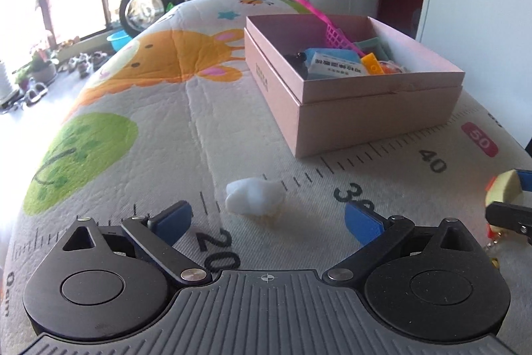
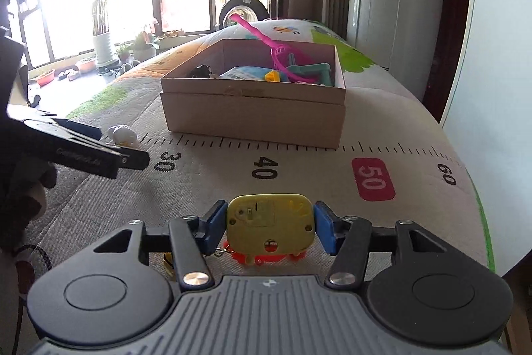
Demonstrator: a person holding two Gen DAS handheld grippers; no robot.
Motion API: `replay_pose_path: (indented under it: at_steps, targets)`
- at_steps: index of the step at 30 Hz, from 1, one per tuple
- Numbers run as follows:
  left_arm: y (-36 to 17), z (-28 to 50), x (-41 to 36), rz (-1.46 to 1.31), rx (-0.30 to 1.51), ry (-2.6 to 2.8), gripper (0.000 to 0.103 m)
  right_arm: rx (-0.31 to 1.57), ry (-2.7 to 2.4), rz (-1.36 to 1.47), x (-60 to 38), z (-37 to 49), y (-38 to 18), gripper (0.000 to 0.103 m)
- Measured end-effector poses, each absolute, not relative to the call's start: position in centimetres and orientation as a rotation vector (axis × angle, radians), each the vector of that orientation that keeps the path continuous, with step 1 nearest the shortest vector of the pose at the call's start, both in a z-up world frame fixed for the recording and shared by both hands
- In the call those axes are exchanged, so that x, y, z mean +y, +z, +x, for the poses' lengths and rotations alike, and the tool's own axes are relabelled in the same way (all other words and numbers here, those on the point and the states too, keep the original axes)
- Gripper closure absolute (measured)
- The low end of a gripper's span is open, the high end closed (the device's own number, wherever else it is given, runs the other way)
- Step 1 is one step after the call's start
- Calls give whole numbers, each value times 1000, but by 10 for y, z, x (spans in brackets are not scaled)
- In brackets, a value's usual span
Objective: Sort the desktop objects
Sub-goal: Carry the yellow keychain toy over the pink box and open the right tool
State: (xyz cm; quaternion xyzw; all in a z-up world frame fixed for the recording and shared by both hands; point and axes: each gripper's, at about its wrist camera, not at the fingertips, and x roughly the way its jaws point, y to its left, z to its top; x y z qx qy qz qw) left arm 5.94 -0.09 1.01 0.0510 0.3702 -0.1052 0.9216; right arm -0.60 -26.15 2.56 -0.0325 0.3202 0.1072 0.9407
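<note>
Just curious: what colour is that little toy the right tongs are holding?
Yellow toy, with orange-red bits underneath; clearest in the right wrist view.

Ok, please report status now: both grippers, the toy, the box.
Left gripper open, white lump ahead. Right gripper shut on yellow toy. Pink box open, part filled. Path to it unobstructed.

The quilted cloth table cover (image 1: 206,128) is off-white, printed with an orange cartoon animal with pink ears, a lime-green blob, a black ruler scale and a red "50" tag. The open cardboard box (image 1: 359,118) is pale pink; a hot-pink plastic swatter (image 1: 311,10) pokes out above blue, teal and orange pieces. A white crumpled lump (image 1: 254,195) lies nearby. The flat plastic toy (image 2: 270,227) is mustard yellow with a neon-orange underside, clamped between blue pads (image 2: 324,227).
</note>
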Motion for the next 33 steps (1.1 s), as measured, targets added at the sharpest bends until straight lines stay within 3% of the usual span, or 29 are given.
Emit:
replay_pose_path:
  at_steps: [4, 8, 9, 14, 19, 23, 27, 28, 30, 33]
  targets:
    - [10, 66, -2, 104, 748, -205, 19, 652, 224, -53, -264, -7, 26, 47]
    - [12, 58, -2, 130, 718, -214, 60, 651, 220, -62, -261, -9, 26, 48]
    - [14, 55, -2, 143, 710, -220, 61, 655, 228, -62, -260, -9, 27, 48]
    - [34, 31, -6, 181, 633, -271, 61, 622, 264, -61, -264, -12, 50, 48]
    - [90, 32, -16, 178, 460, -329, 61, 458, 280, -45, -272, -1, 120, 48]
    - [122, 64, -32, 207, 337, -331, 61, 376, 290, -45, -271, 38, 175, 48]
    - [114, 118, -49, 171, 338, -313, 60, 344, 277, -70, -251, 102, 201, 48]
    - [107, 129, -50, 151, 354, -312, 57, 345, 264, -72, -242, 123, 202, 47]
    - [93, 139, -47, 119, 410, -304, 38, 385, 269, -69, -229, 165, 196, 40]
    - [76, 127, -31, 96, 458, -316, 25, 475, 267, -24, -222, 206, 175, 40]
